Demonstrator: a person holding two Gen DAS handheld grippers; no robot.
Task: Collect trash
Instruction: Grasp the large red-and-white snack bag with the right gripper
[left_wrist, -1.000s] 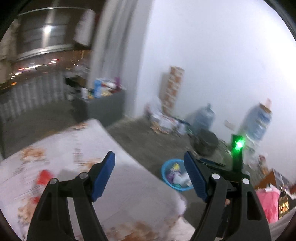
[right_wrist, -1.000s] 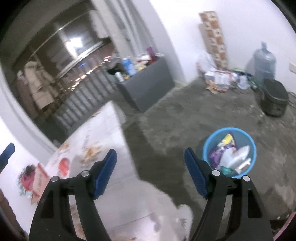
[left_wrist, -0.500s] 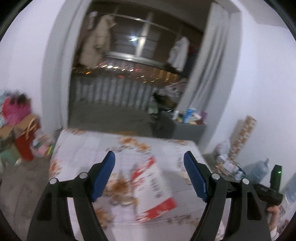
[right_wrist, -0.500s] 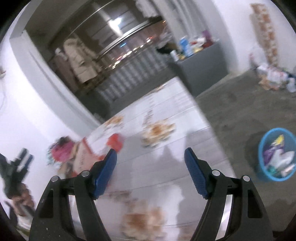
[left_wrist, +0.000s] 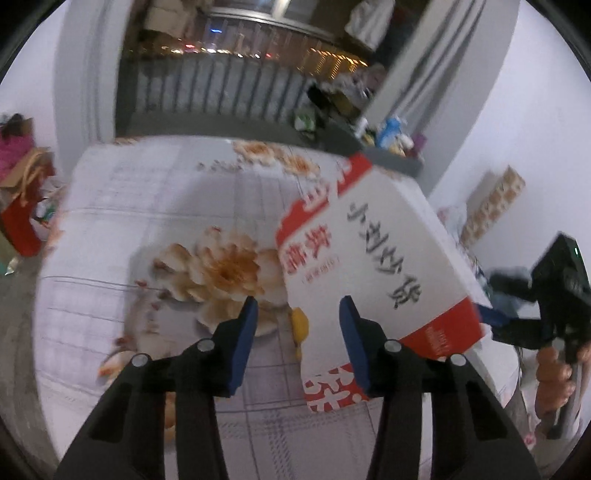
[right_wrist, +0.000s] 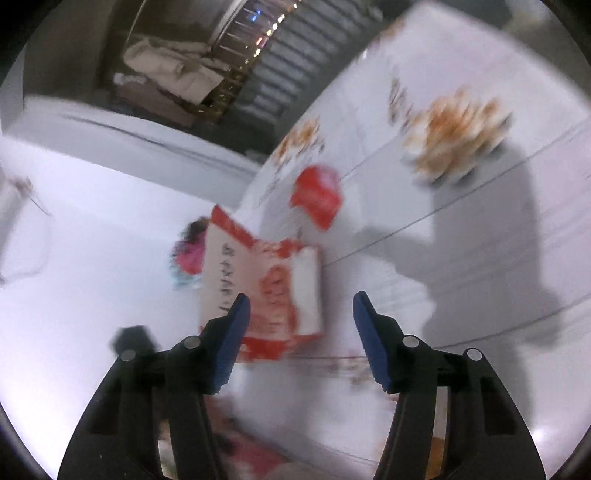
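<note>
A large white and red carton (left_wrist: 373, 258) with black characters lies on the flower-print tablecloth (left_wrist: 147, 206). A small yellow scrap (left_wrist: 300, 323) lies by its near left edge. My left gripper (left_wrist: 298, 314) is open and empty, just short of the carton's near corner. In the blurred right wrist view the carton (right_wrist: 258, 284) stands ahead and a small red packet (right_wrist: 317, 195) lies beyond it. My right gripper (right_wrist: 301, 310) is open and empty close to the carton. It also shows in the left wrist view (left_wrist: 535, 306) at the carton's far right.
A red paper bag (left_wrist: 22, 206) and clutter stand on the floor left of the table. A grey cabinet (left_wrist: 388, 155) with bottles stands beyond the table. A balcony railing (left_wrist: 221, 88) runs behind. A stacked box column (left_wrist: 491, 203) leans against the right wall.
Both grippers swung away from the floor and the blue bin to the table. Both have moved in close to the carton. Their jaws stand narrower than before but still open.
</note>
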